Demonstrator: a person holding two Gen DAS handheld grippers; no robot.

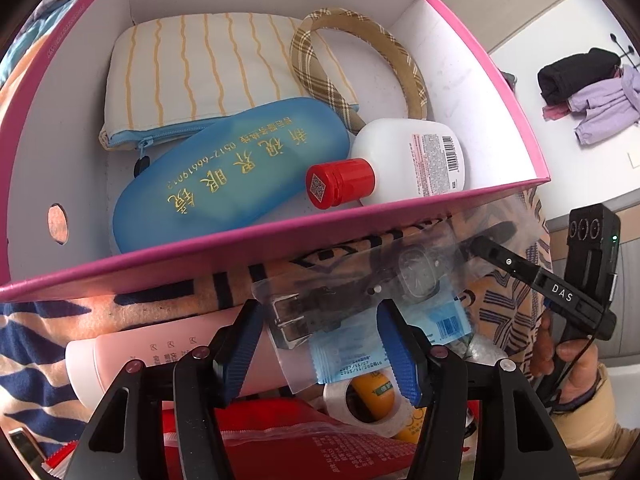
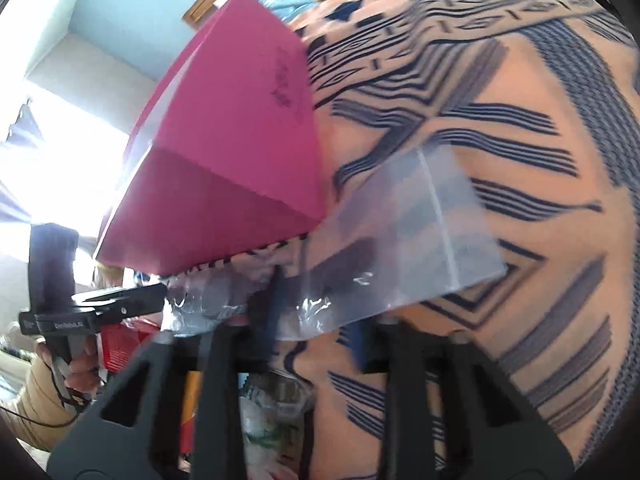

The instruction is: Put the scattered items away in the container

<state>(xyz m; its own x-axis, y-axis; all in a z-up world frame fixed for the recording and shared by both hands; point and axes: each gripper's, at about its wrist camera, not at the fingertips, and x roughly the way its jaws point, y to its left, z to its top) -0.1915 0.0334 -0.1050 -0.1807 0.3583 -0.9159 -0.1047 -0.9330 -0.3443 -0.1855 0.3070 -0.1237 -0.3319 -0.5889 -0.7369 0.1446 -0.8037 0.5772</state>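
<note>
A pink box with white inside holds a striped pouch, a plaid headband, a blue glasses case and a white bottle with a red cap. It also shows in the right wrist view. My left gripper is open around a clear plastic bag with a black belt, just in front of the box's near wall. My right gripper is open, and the same clear bag lies between its fingers. In the left wrist view the right gripper's fingers reach the bag's far end.
Below the left gripper lie a pink tube, a tape roll, a yellow bottle and a red packet. All rest on an orange and navy patterned blanket. Clothes lie far to the right.
</note>
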